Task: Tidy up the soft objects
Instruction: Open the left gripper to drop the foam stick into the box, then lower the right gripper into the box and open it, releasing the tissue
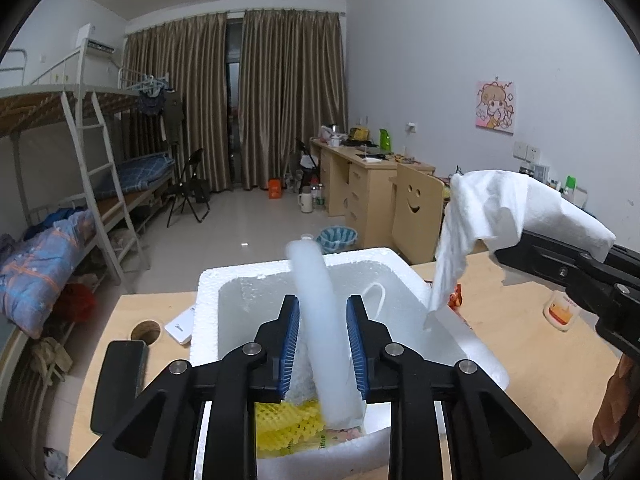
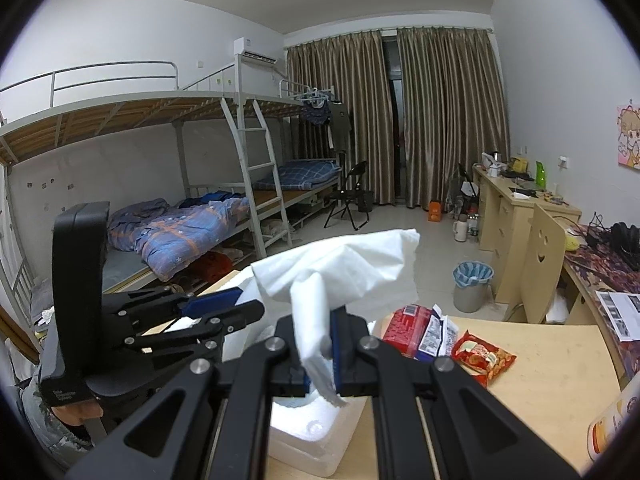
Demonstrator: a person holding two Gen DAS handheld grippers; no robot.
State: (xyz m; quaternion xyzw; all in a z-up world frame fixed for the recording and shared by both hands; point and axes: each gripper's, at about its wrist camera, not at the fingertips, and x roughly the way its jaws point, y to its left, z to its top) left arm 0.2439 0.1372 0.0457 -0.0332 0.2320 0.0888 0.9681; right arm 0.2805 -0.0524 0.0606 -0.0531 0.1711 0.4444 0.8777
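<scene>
The foam tube (image 1: 320, 320), white and soft, stands slanted inside the white foam box (image 1: 404, 264) on our desk (image 1: 532, 360), its lower end down among a yellow foam net (image 1: 288, 424) at the near end of the box. It sits between the blue pads of our left tongs (image 1: 323, 344), which are parted with a gap showing on either side, so we judge them released and the tube left leaning where the box walls can keep it gathered with the other soft packing. Our right tongs (image 2: 316, 344) are clenched on a white cloth (image 2: 344, 268), held up beside and above the box, probably so it hangs free until there is room to lower it in. We count one tube, one cloth, one yellow net and one box. On the desk to the right lie one red snack packet (image 2: 482, 356) and one red carton (image 2: 408, 330).
</scene>
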